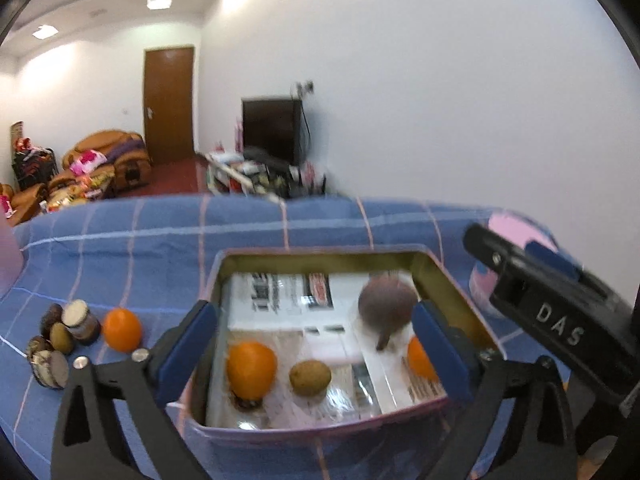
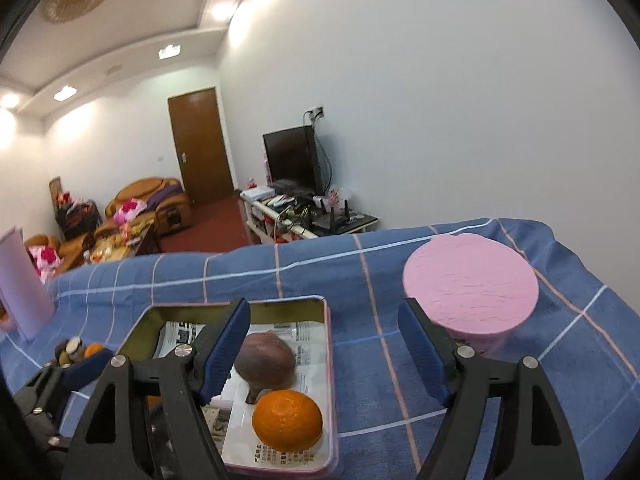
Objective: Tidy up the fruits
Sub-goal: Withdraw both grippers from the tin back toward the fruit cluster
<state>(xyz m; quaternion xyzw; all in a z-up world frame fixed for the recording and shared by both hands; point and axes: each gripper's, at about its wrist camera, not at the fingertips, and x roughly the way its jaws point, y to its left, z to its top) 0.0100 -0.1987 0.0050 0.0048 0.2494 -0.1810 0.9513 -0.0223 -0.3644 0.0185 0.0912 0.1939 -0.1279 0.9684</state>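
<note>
A pink-rimmed metal tin [image 1: 320, 254] lined with newspaper sits on the blue checked cloth. In it lie an orange [image 1: 251, 369], a small brown kiwi-like fruit [image 1: 310, 377], a dark purple-brown fruit with a stem [image 1: 386, 305] and a second orange [image 1: 420, 360]. My left gripper [image 1: 316, 354] is open and empty above the tin's near half. My right gripper [image 2: 326, 350] is open and empty over the tin's right edge [image 2: 330, 360], near the dark fruit [image 2: 264, 360] and an orange [image 2: 287, 420]. Another orange [image 1: 122, 329] lies left of the tin.
A cluster of small brown fruits and a jar [image 1: 56, 340] lies left of the loose orange. A round pink lidded container [image 2: 470, 288] stands right of the tin. A pale pink object [image 2: 20, 280] stands at the far left. The table's far edge drops to the room beyond.
</note>
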